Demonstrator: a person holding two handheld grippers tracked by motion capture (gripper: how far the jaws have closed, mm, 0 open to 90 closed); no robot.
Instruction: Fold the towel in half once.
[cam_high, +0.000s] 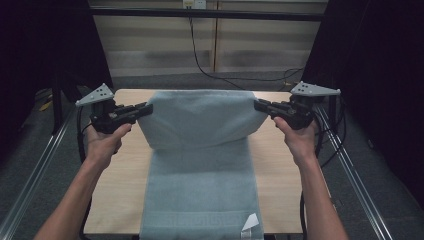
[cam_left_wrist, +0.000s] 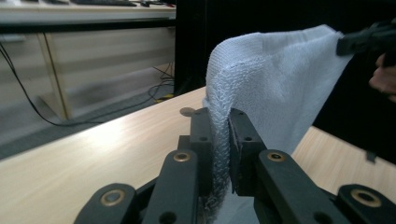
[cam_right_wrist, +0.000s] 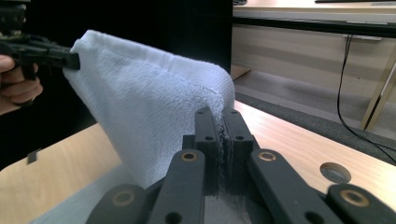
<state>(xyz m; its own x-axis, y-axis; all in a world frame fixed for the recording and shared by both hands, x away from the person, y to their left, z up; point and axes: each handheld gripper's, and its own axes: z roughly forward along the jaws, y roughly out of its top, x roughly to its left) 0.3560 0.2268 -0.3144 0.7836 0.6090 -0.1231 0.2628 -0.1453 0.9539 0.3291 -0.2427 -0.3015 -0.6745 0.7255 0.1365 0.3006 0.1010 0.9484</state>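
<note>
Clamping the towel's (cam_high: 200, 150) far corners, the left tool (cam_high: 145, 109) and right tool (cam_high: 260, 105) hold that edge lifted across the surface (cam_high: 120, 180) — the towel's length trails toward the near edge, equally within both tools' reach.

towel (cam_high: 200, 170): pale blue-grey terry cloth, long and narrow
texture: looped weave, with a woven key-pattern band near the near end
tag: small white label at the near right corner
state: far end lifted off the tabletop (cam_high: 125, 190), held taut by its two far corners and arched over
pose: near part lies flat along the middle of the tabletop, its near edge at the tabletop's front edge
</note>
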